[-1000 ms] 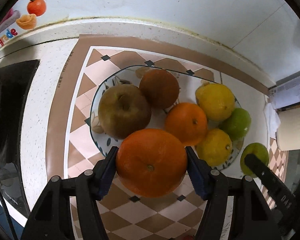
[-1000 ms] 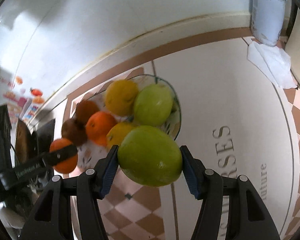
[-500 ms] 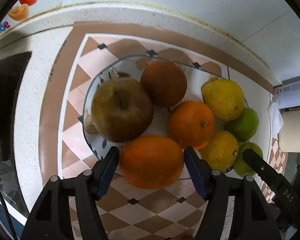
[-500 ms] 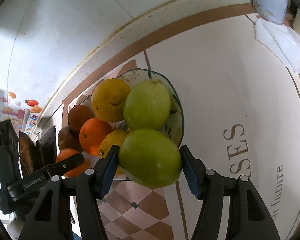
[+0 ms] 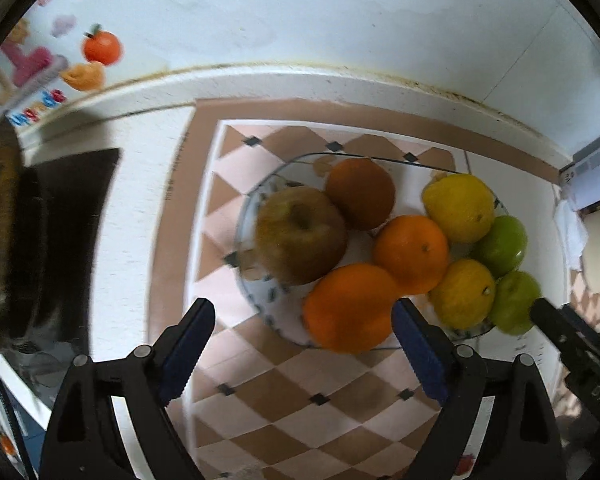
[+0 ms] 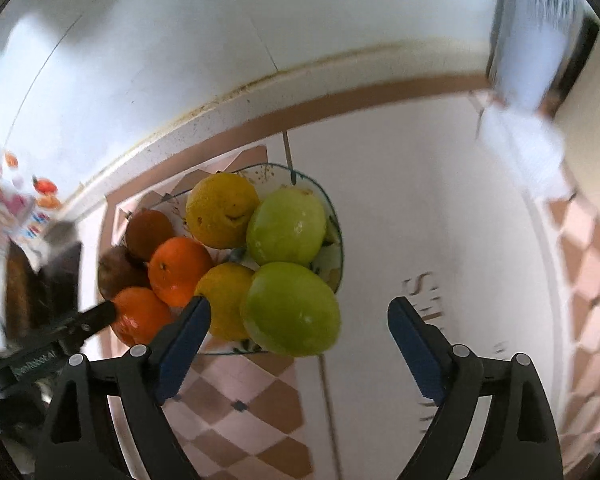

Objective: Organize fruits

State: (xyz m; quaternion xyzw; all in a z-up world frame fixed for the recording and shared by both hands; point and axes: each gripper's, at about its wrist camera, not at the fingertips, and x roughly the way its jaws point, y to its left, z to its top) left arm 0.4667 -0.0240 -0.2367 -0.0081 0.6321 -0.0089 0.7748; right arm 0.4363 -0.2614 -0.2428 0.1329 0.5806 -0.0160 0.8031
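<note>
While both sets of jaws have just been opening and now stand released, the orange [image 5: 350,308] and green fruit [image 6: 292,308] rest at the near rim of the bowl [image 6: 336,256] among 6 others.

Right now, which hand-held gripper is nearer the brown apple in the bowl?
Left. The left hand-held gripper hangs open just below the brown apple, beside the big orange. The right hand-held gripper sits across the bowl, by the green fruit.

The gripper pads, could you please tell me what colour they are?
Dark blue pads on black fingers, clearest in the right wrist view.
</note>
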